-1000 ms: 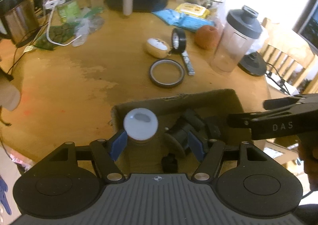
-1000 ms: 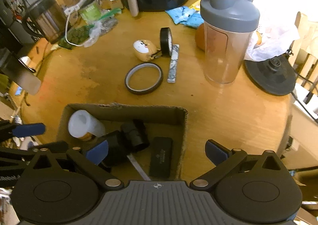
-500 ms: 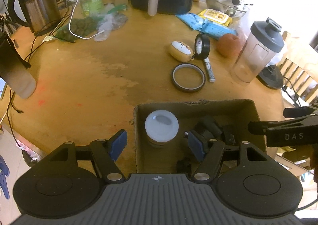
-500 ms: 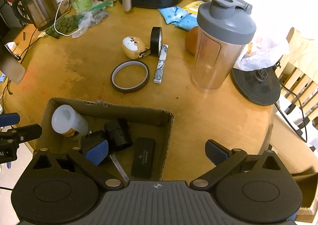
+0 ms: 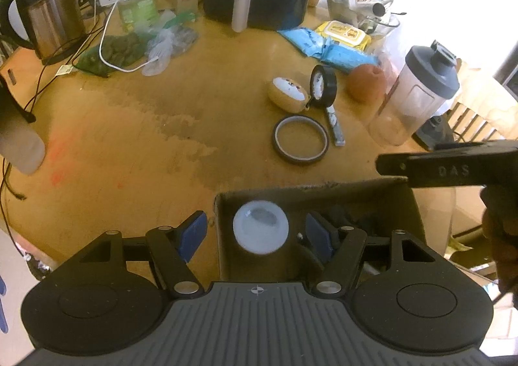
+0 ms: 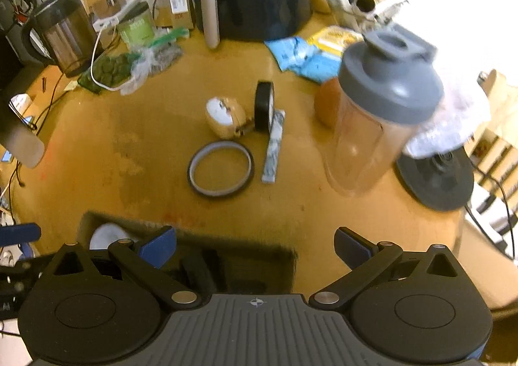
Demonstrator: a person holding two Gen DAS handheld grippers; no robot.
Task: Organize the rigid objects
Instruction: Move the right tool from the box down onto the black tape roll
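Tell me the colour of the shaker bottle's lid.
Grey; the shaker bottle's lid shows best in the right wrist view.

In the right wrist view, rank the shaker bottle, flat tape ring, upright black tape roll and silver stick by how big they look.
1. Shaker bottle, though nearest the camera.
2. Flat tape ring.
3. Silver stick and upright black tape roll: too alike to rank.

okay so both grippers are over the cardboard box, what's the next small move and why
Probably send the right gripper, open and empty, forward to the flat tape ring. It is the nearest loose item to the cardboard box, which already holds the white-lidded jar. The left gripper is also open, holding nothing, above that jar.
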